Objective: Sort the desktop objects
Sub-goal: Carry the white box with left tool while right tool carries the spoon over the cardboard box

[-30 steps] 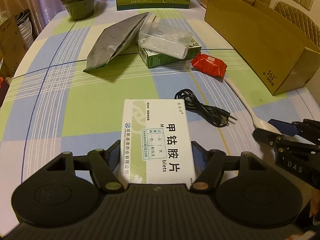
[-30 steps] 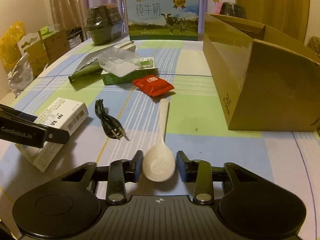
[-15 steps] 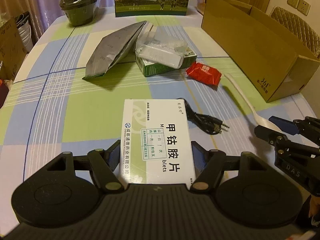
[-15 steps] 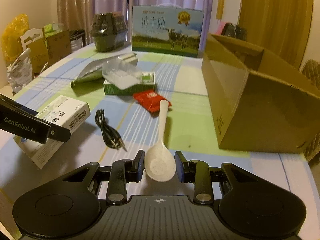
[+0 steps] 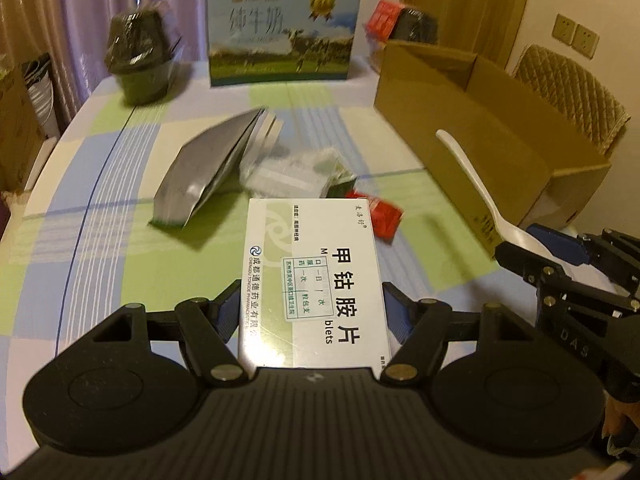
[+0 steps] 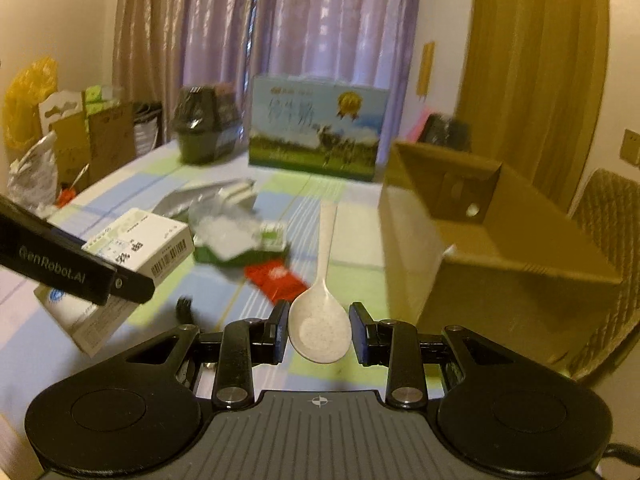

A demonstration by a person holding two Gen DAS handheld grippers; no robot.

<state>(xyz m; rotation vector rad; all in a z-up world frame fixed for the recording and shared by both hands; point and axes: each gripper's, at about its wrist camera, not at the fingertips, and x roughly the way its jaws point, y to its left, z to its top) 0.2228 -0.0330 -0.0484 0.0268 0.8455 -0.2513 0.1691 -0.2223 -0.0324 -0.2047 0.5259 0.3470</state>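
med box clamped in L gripper, spoon in R gripper

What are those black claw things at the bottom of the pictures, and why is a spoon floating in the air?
Each black claw is a hand-held gripper, a two-fingered pincher that a person carries, one per hand. A small camera sits on each, looking forward along its fingers, so each picture is one gripper's view.

In the left camera's picture, the left hand-held gripper pinches a white medicine box. In the right camera's picture, the right hand-held gripper has the bowl of a white spoon between its fingers, so the spoon is not floating.

On the checked tablecloth lie a silver pouch, a red packet and a big open cardboard box. A milk carton stands at the back.
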